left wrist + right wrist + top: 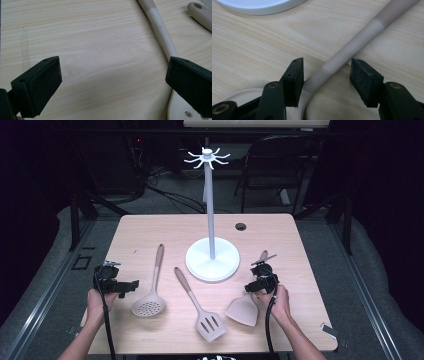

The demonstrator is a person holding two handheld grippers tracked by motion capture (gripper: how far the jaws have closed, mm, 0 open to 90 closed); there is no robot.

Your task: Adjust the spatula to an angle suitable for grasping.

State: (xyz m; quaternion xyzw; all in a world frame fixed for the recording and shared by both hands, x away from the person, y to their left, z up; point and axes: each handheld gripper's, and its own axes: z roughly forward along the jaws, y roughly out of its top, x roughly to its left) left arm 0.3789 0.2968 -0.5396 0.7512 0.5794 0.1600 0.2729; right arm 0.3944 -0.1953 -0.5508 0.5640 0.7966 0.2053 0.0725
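Three kitchen tools lie on the wooden table in front of a white stand with hooks on top. From the person's left they are a skimmer with a round holed head, a slotted turner in the middle, and a plain spatula at the right.

The right gripper is low over the spatula, just where the handle meets the flat blade. In the right gripper view its two black jaws stand on both sides of the handle. The left jaw looks to be at the handle or very near it, while a clear gap is seen between the right jaw and the handle, so the pads do not press it; the spatula is between the jaws but not gripped. The handle runs away up and to the right, and the edge of the stand's round base is at the top left of that view.

The left gripper is held just left of the skimmer's handle, above bare wood. Its jaws are wide apart with nothing between them. In the left gripper view the skimmer's handle passes behind the right jaw, and I cannot say if they touch. The end of the turner's handle is at the top right corner.
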